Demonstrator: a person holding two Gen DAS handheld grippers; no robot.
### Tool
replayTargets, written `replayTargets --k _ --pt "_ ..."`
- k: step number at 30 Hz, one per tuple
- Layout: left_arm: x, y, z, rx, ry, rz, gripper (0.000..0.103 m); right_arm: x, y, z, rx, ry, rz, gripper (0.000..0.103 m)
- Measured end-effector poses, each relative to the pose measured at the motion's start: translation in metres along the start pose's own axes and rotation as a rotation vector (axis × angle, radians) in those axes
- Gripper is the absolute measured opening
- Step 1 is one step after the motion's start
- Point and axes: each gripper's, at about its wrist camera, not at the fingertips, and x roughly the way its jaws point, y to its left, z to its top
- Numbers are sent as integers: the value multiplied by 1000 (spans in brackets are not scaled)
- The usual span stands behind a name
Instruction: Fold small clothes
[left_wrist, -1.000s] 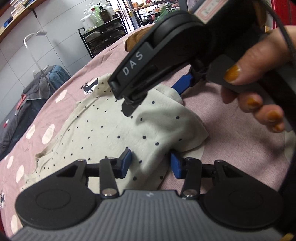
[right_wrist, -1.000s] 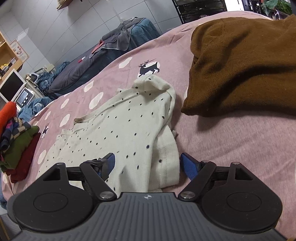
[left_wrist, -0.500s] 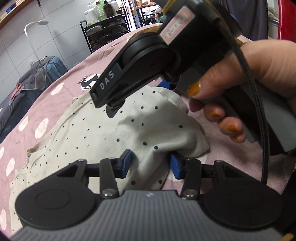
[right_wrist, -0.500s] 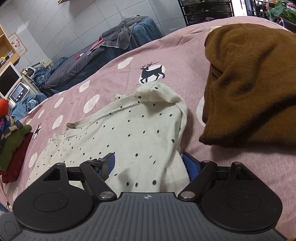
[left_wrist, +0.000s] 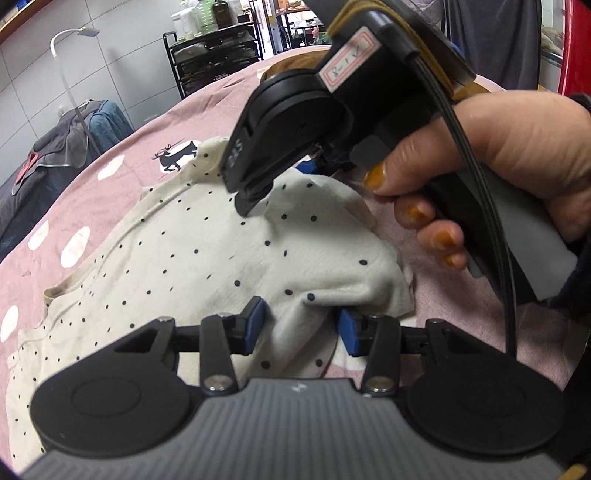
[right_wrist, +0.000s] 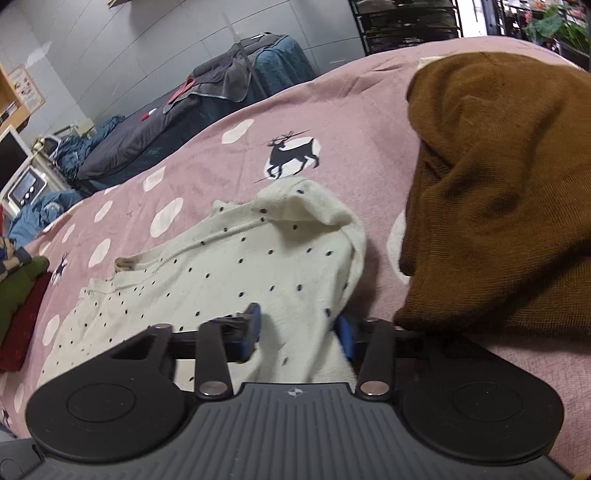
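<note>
The cream dotted shirt lay spread on the pink bed cover, its bulk reaching toward 9 o'clock in both wrist views. The left gripper had its blue fingers set narrowly, with a raised fold of the shirt between them — whether the pads pressed the cloth could not be told. The right gripper likewise straddled the shirt's folded edge, fingers narrow; grip uncertain. In the left view, the right hand held that gripper at 1 o'clock, over the shirt. A brown sweater lay at 2 o'clock — just beside the shirt.
</note>
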Motion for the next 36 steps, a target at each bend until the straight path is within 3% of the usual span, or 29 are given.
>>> replayTargets --k 4,8,15,23,30,36 --pt "0 -2 0 6 -2 -6 34 -1 -10 1 40 1 6 36" --pt "-1 4 0 -14 4 -27 32 -2 -7 0 37 -4 -6 33" --pt "-3 21 2 -116 -1 -48 13 -1 1 -1 -8 -16 -46 28" --pt "-9 39 -3 -231 -22 -86 10 -4 8 -2 -1 -31 -55 17" --pt "-32 57 -10 -299 -62 -109 10 -22 25 0 -9 -84 0 16" --pt "-54 91 -28 -406 -80 -101 10 -26 51 7 -1 -80 107 16"
